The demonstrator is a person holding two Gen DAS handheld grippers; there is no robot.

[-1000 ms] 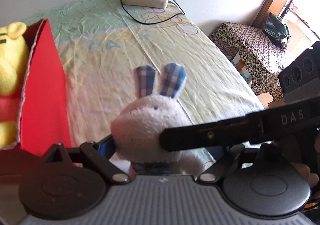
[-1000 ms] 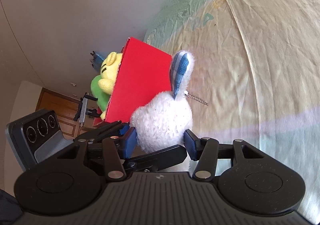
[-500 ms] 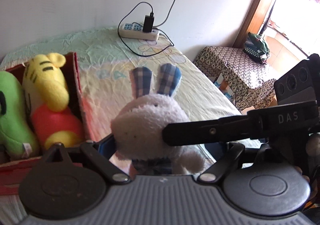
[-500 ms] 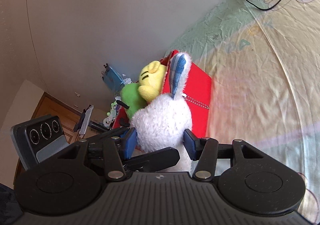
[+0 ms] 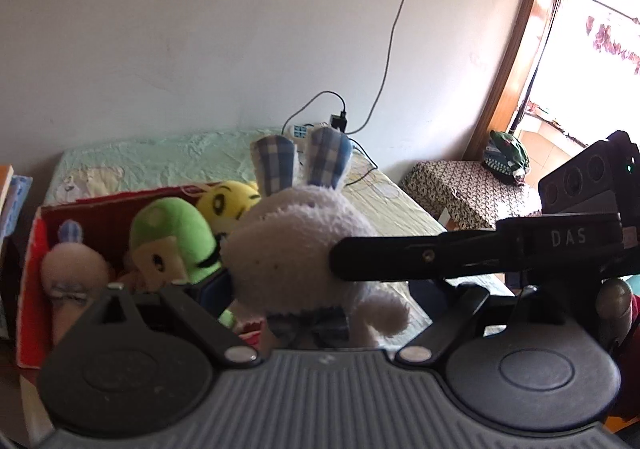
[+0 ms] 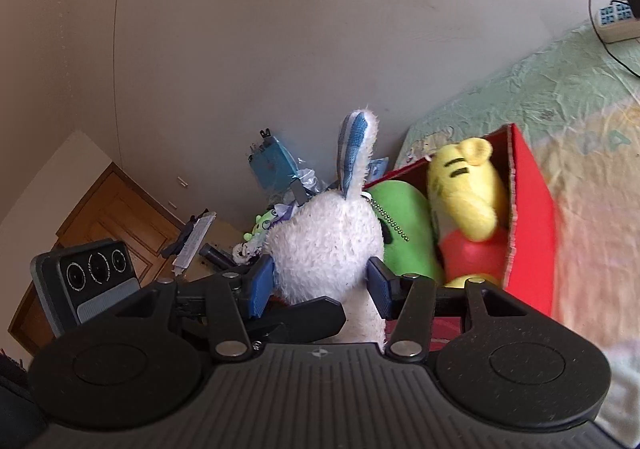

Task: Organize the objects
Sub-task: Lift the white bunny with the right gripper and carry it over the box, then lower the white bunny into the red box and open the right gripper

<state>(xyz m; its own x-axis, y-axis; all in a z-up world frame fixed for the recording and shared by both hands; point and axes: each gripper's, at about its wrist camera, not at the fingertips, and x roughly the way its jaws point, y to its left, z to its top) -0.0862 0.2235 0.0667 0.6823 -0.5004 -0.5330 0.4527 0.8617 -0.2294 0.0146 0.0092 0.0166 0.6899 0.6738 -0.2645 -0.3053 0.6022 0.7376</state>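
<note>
I am holding the white plush rabbit [image 6: 324,245] upright, plaid ears up, long axis near vertical, just beside the open red box [image 6: 532,225]. My right gripper [image 6: 320,285] is clamping its body; my left gripper [image 5: 320,281] is squeezing it crosswise. The green plush [image 5: 172,237], yellow tiger plush [image 6: 468,189] and a pale doll [image 5: 72,273] are already lying inside; I am judging only the rabbit remains.
</note>
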